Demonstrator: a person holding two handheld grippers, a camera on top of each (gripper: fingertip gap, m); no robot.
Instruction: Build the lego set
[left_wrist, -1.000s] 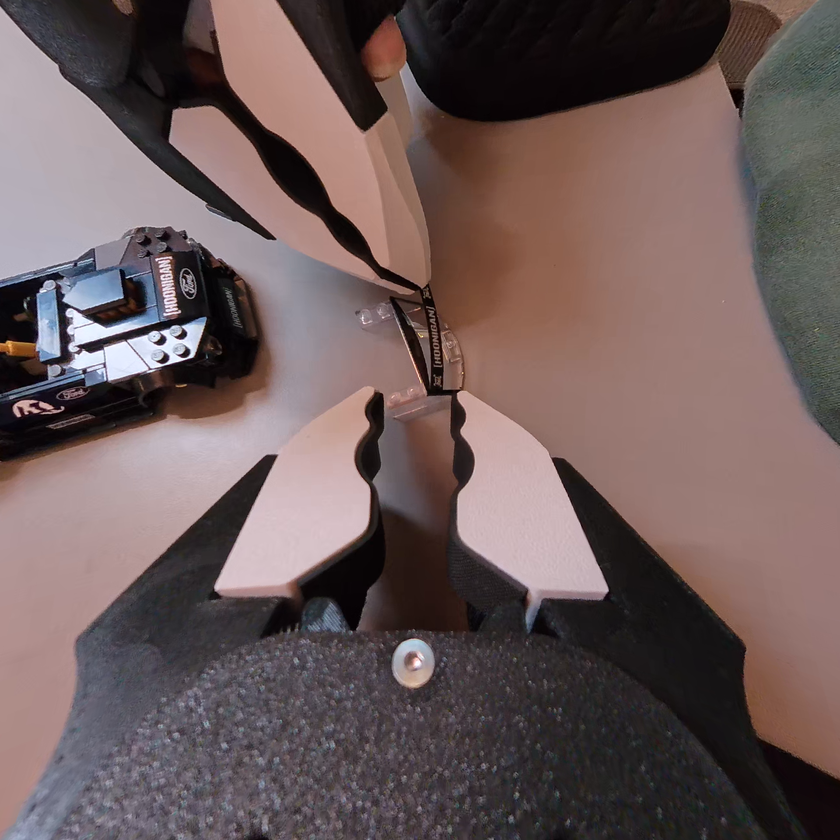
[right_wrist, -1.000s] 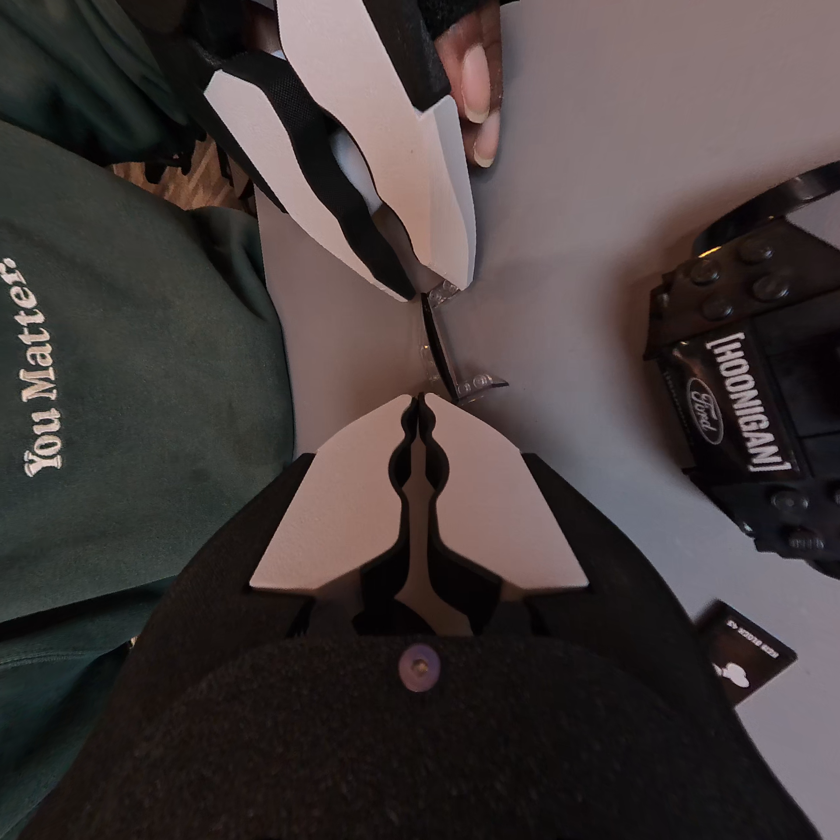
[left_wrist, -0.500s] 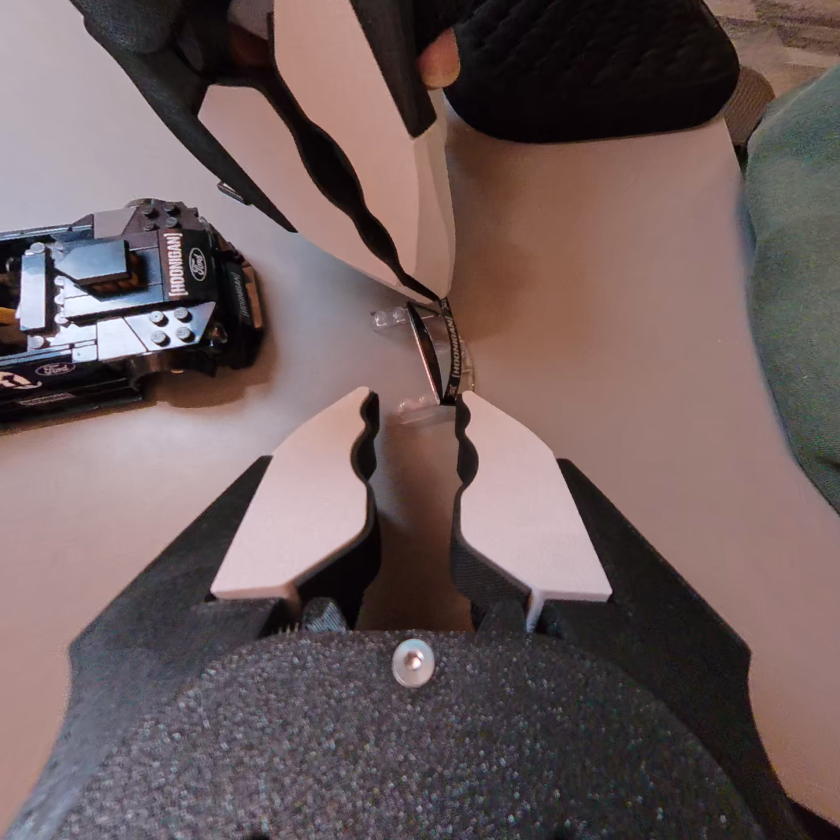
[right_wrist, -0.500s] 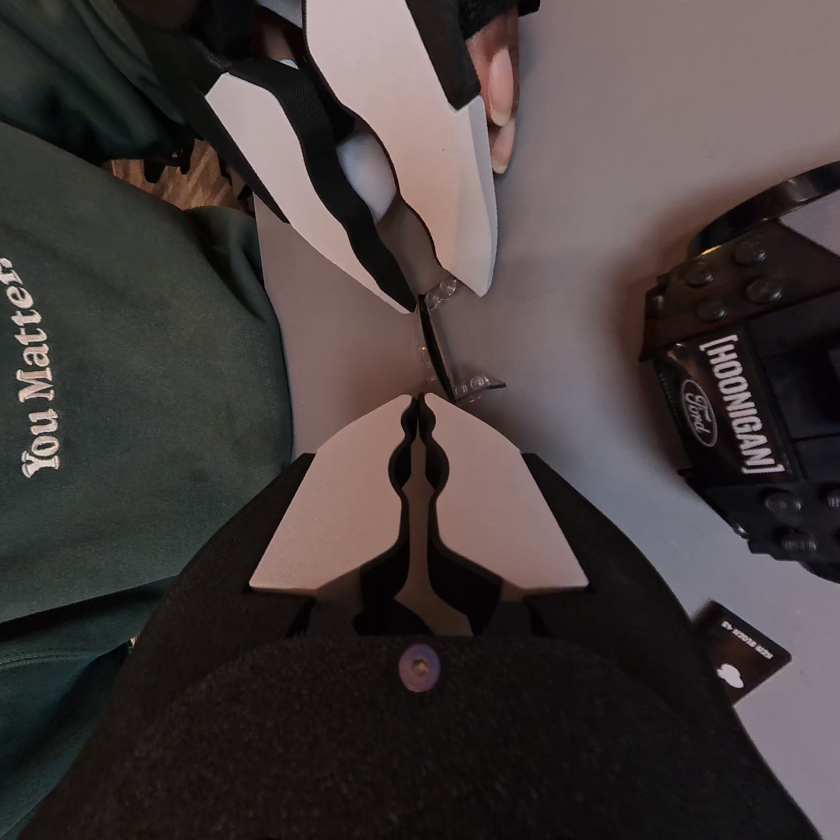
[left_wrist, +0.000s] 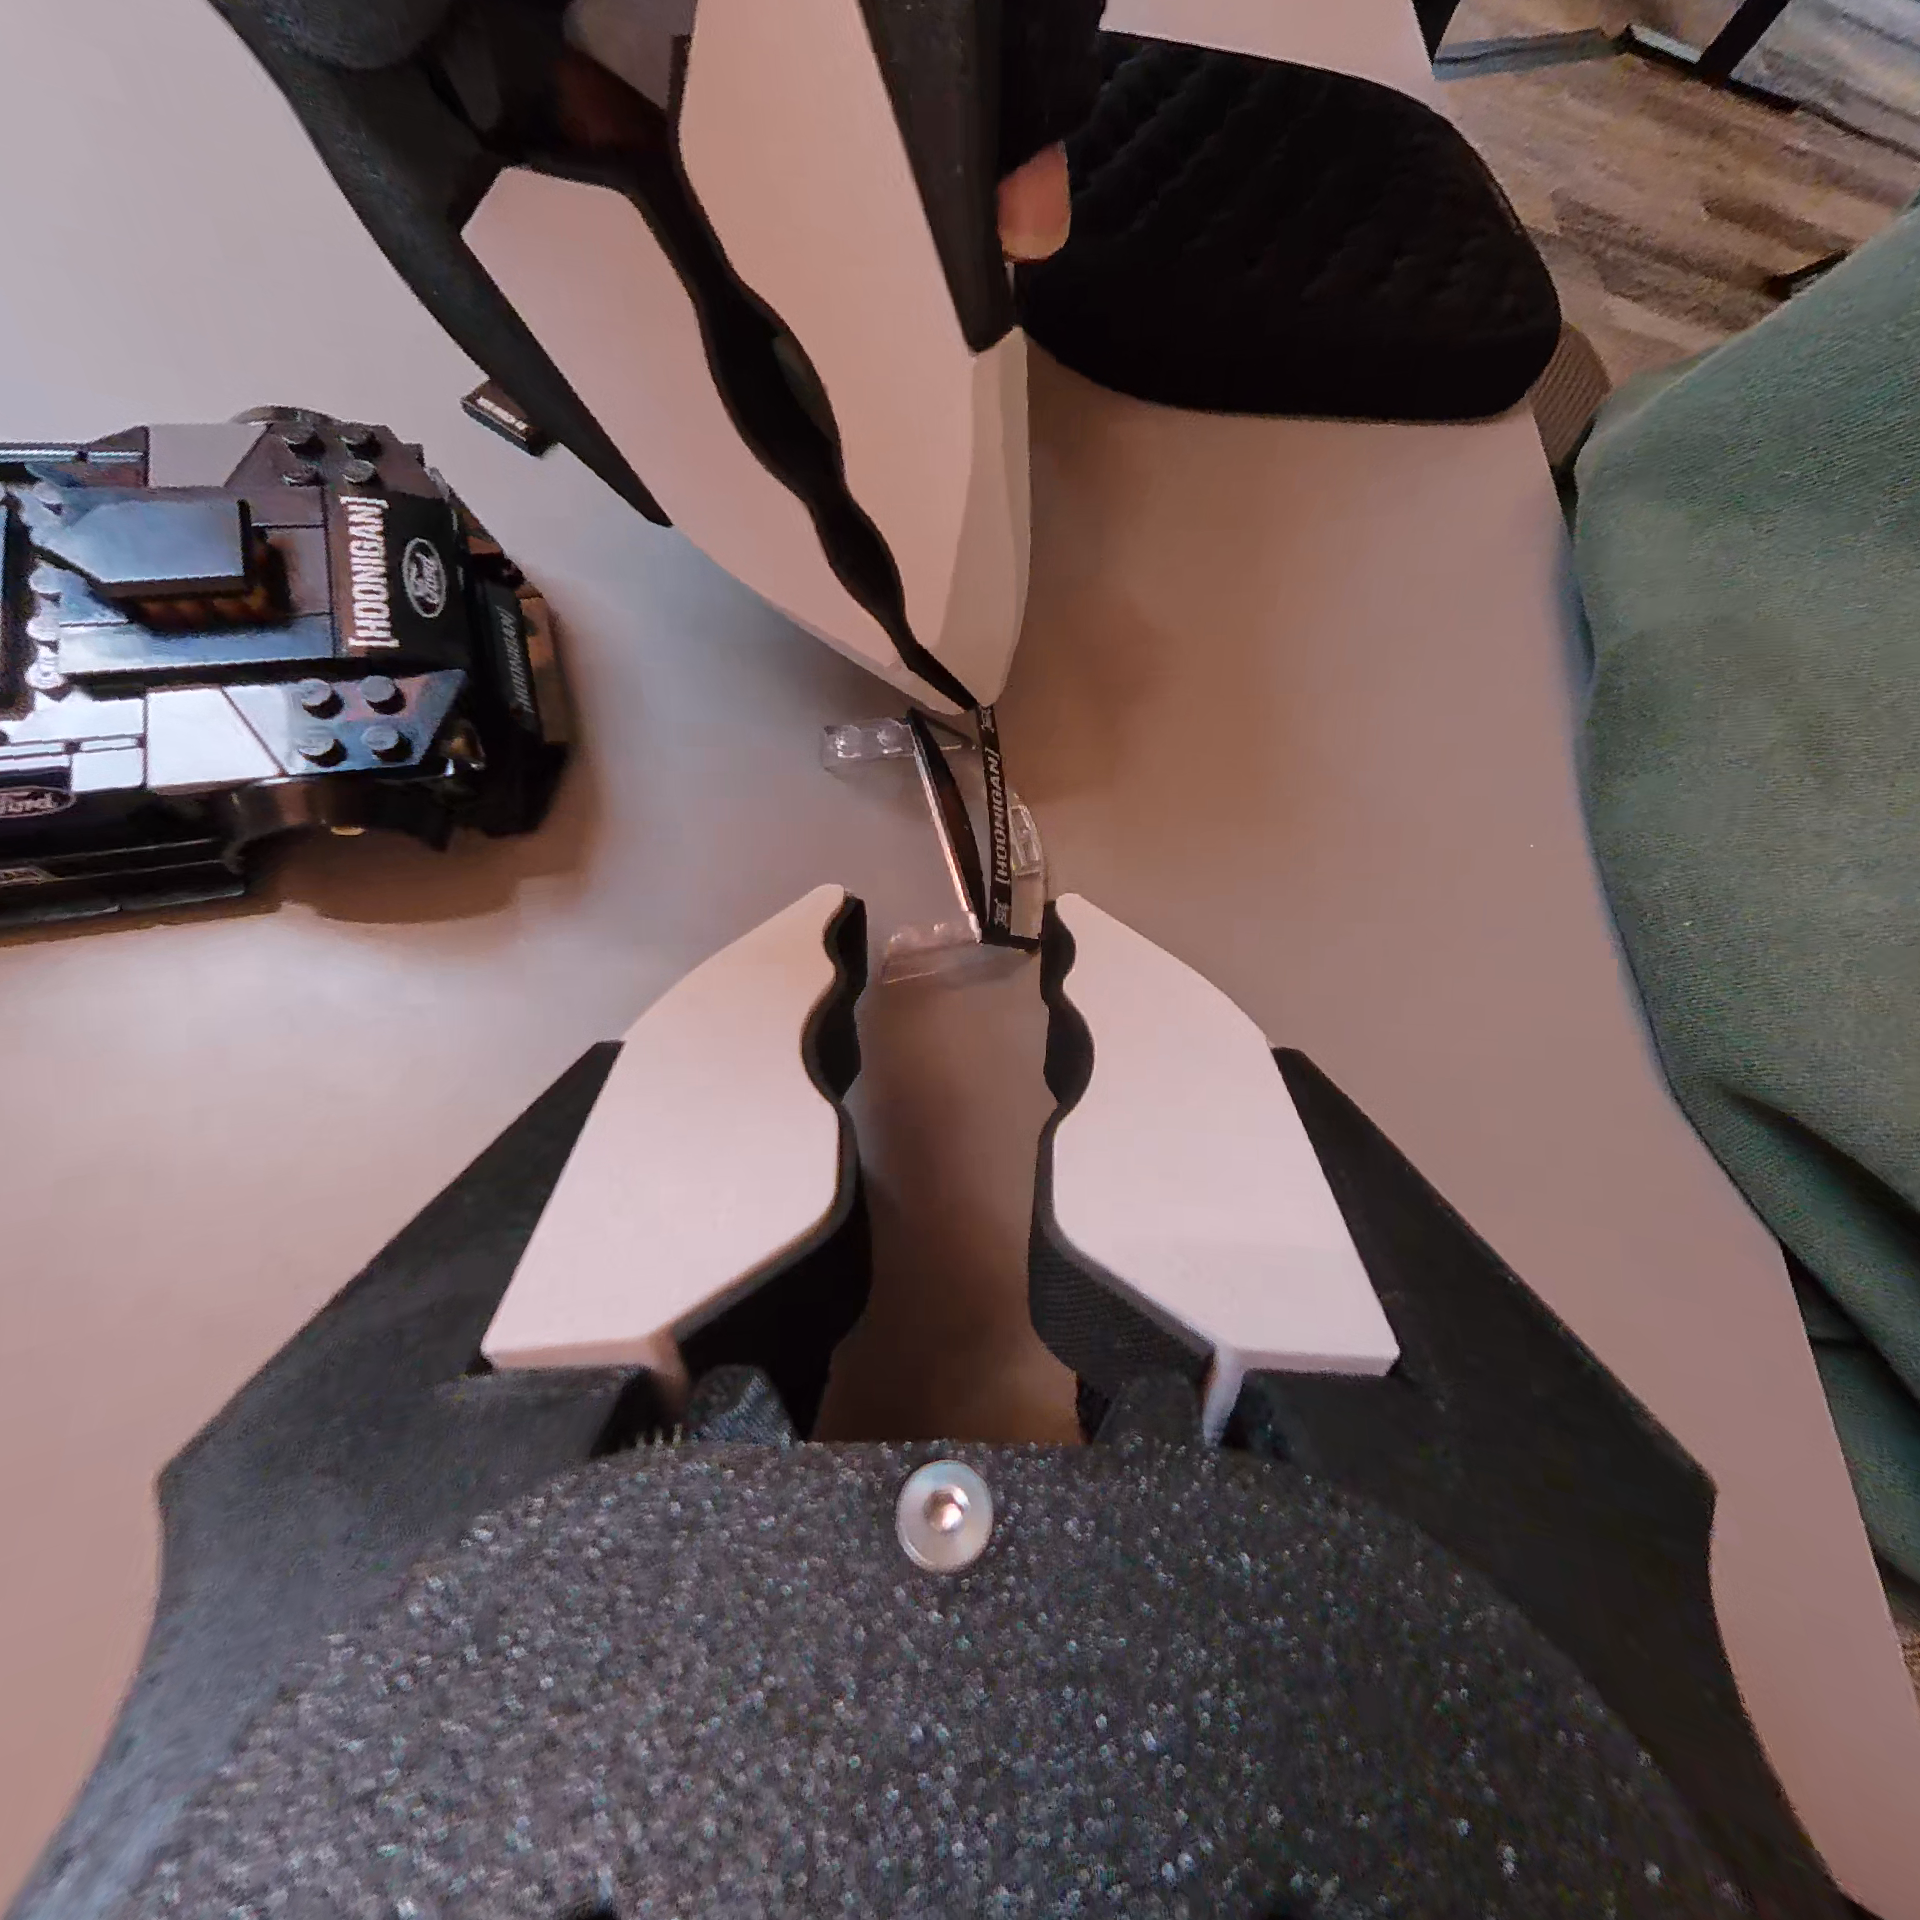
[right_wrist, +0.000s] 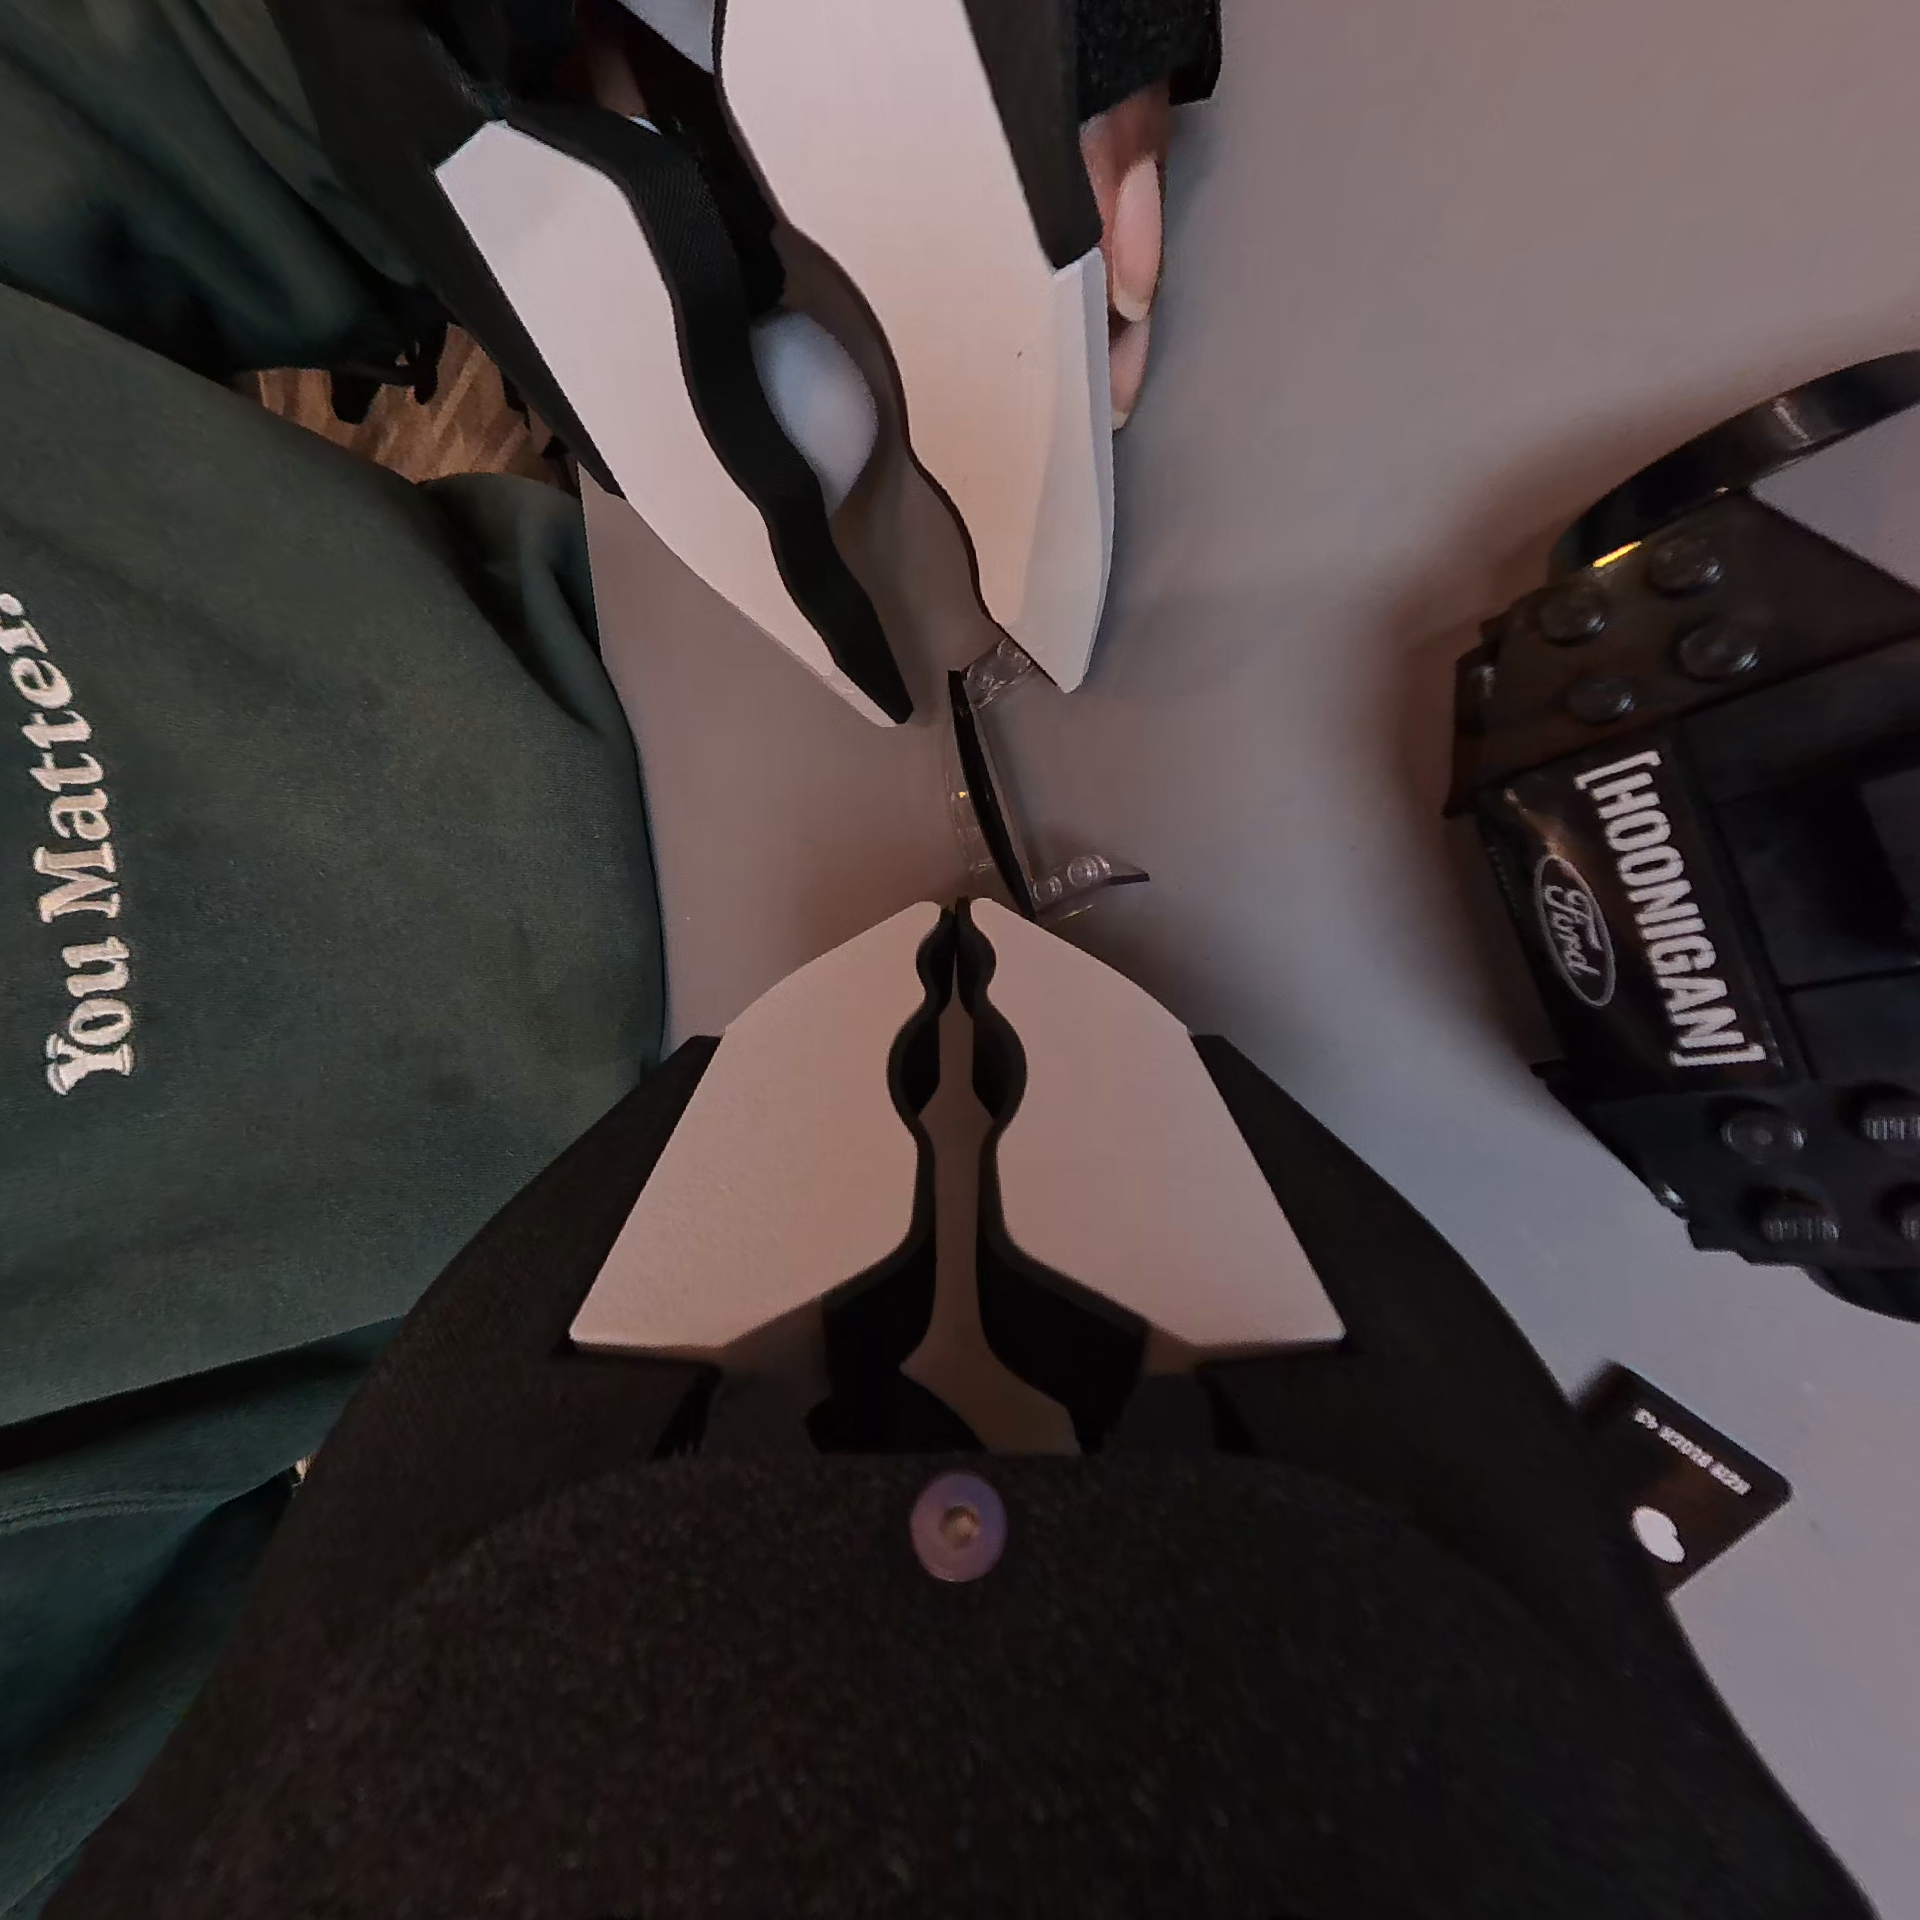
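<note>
A clear windscreen piece (left_wrist: 1013, 831) with a black printed stripe stands on edge between the two grippers. It also shows in the right wrist view (right_wrist: 961, 821). My right gripper (right_wrist: 956, 912) is shut, pinching one end of it; in the left wrist view (left_wrist: 971, 704) it comes down from the top. My left gripper (left_wrist: 945, 920) is open, with the piece's other clear end between its fingertips; in the right wrist view (right_wrist: 977, 686) it reaches in from the top. The partly built black car (left_wrist: 260, 644) sits on the table to the left, and on the right in the right wrist view (right_wrist: 1714, 935).
A person's green sweatshirt (right_wrist: 260, 831) is close beside the table edge. A small black flat tag (right_wrist: 1683, 1486) lies near the car. A black padded seat (left_wrist: 1278, 239) is beyond the table (left_wrist: 1299, 935). A black curved rim (right_wrist: 1766, 416) sits behind the car. Left tips and right tips are each some 12 centimeters from the small black flat tag (right_wrist: 1683, 1486).
The left gripper's jaws have opened slightly around the clear end of the piece. The right gripper stays shut on it. Both views have shifted a little relative to the car.
</note>
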